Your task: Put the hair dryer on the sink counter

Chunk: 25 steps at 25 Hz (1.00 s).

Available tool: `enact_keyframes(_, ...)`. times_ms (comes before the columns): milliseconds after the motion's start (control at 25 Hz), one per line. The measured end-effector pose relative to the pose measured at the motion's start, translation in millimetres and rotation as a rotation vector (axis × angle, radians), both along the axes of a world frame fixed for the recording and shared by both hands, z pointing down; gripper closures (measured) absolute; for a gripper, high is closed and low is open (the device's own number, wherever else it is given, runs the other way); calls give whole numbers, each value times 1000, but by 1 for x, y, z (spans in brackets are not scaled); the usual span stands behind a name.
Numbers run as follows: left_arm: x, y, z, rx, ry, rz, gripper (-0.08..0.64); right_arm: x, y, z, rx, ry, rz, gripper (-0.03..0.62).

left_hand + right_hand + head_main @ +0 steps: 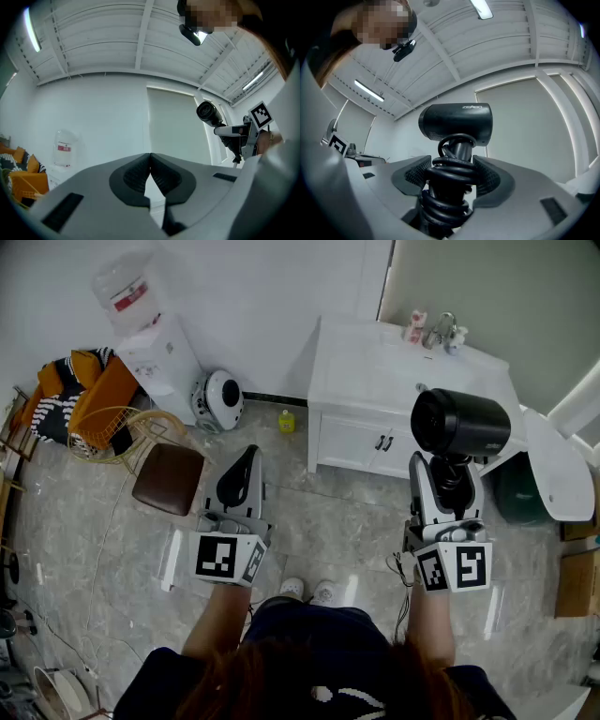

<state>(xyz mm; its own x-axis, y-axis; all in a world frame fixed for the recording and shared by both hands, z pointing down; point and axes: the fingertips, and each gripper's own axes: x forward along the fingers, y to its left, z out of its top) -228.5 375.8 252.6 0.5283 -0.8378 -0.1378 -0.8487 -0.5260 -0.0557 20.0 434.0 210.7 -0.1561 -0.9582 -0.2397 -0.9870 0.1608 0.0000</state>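
A black hair dryer with its cord wound round the handle stands upright in my right gripper, whose jaws are shut on the wrapped handle. Its barrel points sideways, held over the floor just in front of the white sink counter. My left gripper is held over the floor to the left, shut with nothing in it; its pads meet at the tips. The right gripper with the hair dryer also shows in the left gripper view.
A faucet and small bottles stand at the counter's back edge. A water dispenser, a brown stool, a wire basket and a small yellow bottle are on the left floor. A white toilet is to the right.
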Motion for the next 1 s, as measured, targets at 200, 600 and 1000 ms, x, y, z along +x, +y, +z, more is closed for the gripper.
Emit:
enact_keyframes(200,6,7,-3,3,8,2,541,7,7,1,-10,-21,-10,299)
enact_keyframes(600,20,6,4,-3,11,-18,541,36,12,7,-11,-67,5,299)
enact_keyframes(1000,33,-67,8,2,28,8,541,39,-54,14,-17,-65,10,298)
